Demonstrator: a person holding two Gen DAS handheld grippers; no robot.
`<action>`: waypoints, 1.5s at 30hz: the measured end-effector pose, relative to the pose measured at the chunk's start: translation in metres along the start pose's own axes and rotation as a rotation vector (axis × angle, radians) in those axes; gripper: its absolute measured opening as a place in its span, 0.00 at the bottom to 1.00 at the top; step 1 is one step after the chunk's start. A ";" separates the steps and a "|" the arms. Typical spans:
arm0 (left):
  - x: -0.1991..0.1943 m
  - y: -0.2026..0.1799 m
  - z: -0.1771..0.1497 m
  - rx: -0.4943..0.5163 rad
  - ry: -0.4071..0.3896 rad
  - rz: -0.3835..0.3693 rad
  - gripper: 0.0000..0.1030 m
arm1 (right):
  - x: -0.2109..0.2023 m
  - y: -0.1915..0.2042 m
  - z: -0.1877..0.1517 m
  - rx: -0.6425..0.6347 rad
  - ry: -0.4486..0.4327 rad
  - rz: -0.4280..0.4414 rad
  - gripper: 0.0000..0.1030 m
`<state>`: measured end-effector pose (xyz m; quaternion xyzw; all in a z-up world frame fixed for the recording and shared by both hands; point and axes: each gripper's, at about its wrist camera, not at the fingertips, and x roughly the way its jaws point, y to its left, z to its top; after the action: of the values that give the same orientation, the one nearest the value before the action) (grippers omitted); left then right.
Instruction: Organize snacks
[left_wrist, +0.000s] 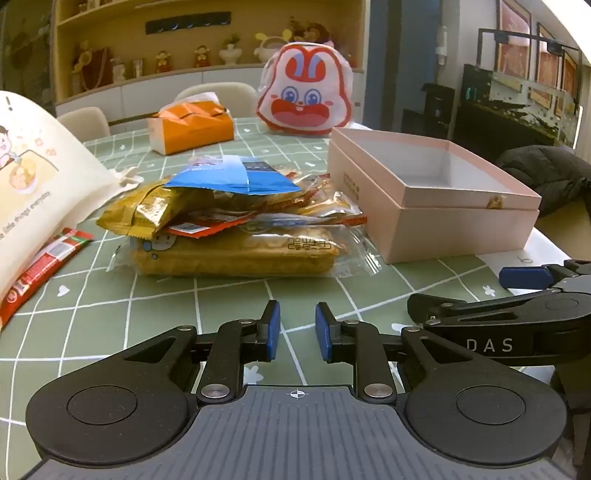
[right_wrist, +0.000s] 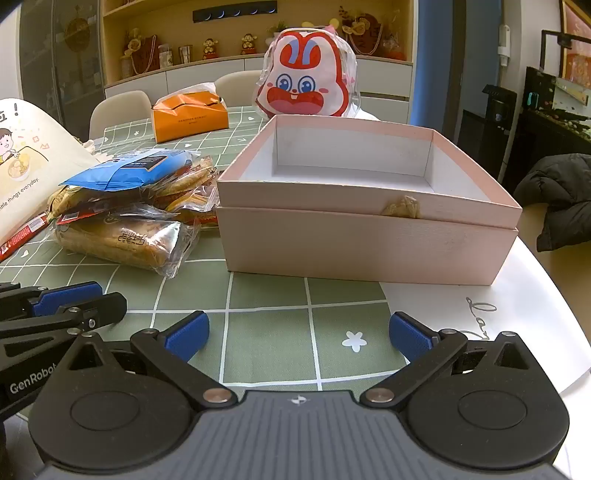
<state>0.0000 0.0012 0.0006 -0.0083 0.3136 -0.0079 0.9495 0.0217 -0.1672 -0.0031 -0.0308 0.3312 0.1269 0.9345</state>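
Note:
A heap of wrapped snacks (left_wrist: 229, 221) lies on the green checked tablecloth: a blue packet (left_wrist: 236, 177) on top, gold and red wrappers under it, a clear pack of golden cake (left_wrist: 236, 254) at the bottom. To its right stands an open pink box (left_wrist: 436, 221), its inside bare white. My left gripper (left_wrist: 297, 317) hovers short of the heap, its jaws a narrow gap apart with nothing between them. My right gripper (right_wrist: 299, 325) stands wide open before the pink box (right_wrist: 369, 243), holding nothing. The snack heap (right_wrist: 133, 206) lies left of that box.
A red stick pack (left_wrist: 44, 262) lies beside a cream cartoon bag (left_wrist: 33, 177) at the left. Behind stand an orange tissue box (left_wrist: 192, 125) and a rabbit-face bag (left_wrist: 306, 96). A dark jacket (right_wrist: 561, 199) sits beyond the table's right edge. Chairs and shelves are behind.

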 end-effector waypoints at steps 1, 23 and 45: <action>0.000 0.000 0.000 0.001 0.000 0.000 0.24 | 0.000 0.000 0.000 -0.002 0.000 -0.001 1.00; -0.001 0.003 0.001 -0.012 -0.001 -0.008 0.24 | 0.000 0.000 0.000 -0.002 0.000 -0.002 1.00; -0.001 0.005 0.001 -0.019 -0.002 -0.013 0.24 | 0.000 0.000 0.000 -0.002 0.000 -0.002 1.00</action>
<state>-0.0004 0.0064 0.0017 -0.0196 0.3128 -0.0112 0.9496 0.0216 -0.1671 -0.0033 -0.0322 0.3310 0.1264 0.9346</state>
